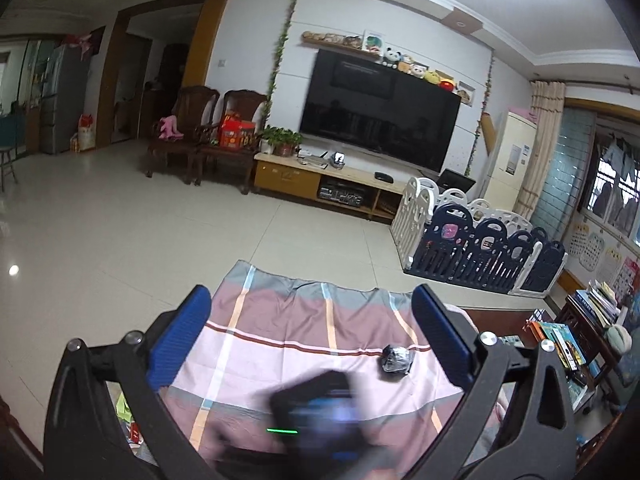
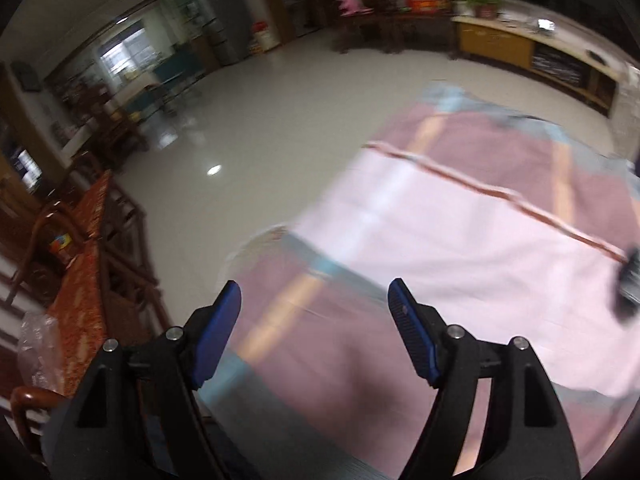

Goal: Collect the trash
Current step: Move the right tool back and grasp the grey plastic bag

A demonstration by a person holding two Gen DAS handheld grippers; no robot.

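Observation:
A small crumpled dark wrapper (image 1: 396, 360) lies on the table's pink and grey checked cloth (image 1: 280, 320). My left gripper (image 1: 310, 320) hovers above the cloth, wide open and empty, with the wrapper just inside its right finger (image 1: 440, 332). A blurred black body with a green light (image 1: 316, 408) sits low between the left fingers; it looks like the other gripper's housing. In the right wrist view my right gripper (image 2: 314, 292) is open over the cloth (image 2: 440, 240) with nothing between its fingers. The wrapper (image 2: 628, 280) shows as a dark blur at the far right edge.
Tiled floor (image 1: 120, 220) surrounds the table. Green and red scraps (image 1: 126, 412) lie low at its left side. Beyond stand wooden chairs (image 1: 208, 132), a TV stand (image 1: 320, 180) and a playpen fence (image 1: 480, 248). A clear plastic bag (image 2: 36, 344) rests on an orange seat.

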